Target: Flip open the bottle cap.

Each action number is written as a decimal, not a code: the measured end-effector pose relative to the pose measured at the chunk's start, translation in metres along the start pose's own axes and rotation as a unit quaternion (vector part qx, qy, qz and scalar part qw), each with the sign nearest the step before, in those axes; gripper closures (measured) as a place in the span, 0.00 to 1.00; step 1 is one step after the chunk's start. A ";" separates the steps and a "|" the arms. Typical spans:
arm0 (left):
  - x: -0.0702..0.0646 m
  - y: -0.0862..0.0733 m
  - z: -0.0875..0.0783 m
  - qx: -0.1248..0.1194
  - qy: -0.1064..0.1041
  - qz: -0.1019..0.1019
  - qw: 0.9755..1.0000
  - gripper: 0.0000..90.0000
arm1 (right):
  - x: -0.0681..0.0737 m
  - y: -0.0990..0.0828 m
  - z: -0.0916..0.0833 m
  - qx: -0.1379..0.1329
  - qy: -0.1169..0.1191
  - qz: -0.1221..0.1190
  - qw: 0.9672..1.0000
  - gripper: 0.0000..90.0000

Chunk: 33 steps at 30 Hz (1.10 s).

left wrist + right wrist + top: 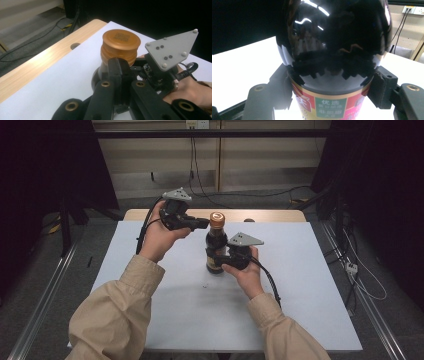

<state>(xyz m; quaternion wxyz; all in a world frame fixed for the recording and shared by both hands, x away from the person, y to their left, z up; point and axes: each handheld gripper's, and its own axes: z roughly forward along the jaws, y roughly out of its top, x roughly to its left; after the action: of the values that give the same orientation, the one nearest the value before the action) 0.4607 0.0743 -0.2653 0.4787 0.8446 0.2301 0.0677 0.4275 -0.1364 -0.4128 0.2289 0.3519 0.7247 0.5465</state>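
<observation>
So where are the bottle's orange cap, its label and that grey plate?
orange cap (121, 39): left gripper view, its flat top.
label (330, 108): right gripper view, green panel.
grey plate (245, 239): high view, its middle, atop the right tool.

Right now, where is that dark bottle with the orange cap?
In the high view the bottle stands mid-table, clamped by the right gripper, with the left gripper at its cap.

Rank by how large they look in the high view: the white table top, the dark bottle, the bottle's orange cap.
1. white table top, by far the largest.
2. dark bottle, held upright at its body by the right gripper.
3. orange cap, smallest, beside the shut left gripper.
</observation>
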 end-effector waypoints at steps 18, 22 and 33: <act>-0.004 0.008 0.003 -0.027 -0.005 -0.005 1.000 1.00 | -0.001 0.000 0.000 0.000 0.001 0.006 1.000 0.35; -0.004 0.009 0.003 -0.031 -0.002 -0.009 0.999 1.00 | -0.001 0.000 0.000 0.000 0.002 0.007 1.000 0.35; -0.005 0.016 0.003 -0.045 -0.001 -0.011 0.999 1.00 | -0.001 0.000 0.000 -0.001 0.002 0.006 1.000 0.35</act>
<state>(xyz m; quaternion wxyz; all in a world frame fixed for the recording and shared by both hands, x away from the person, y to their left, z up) 0.4625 0.0629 -0.2535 0.5169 0.8199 0.2357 0.0714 0.4281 -0.1378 -0.4129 0.2244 0.3551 0.7224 0.5492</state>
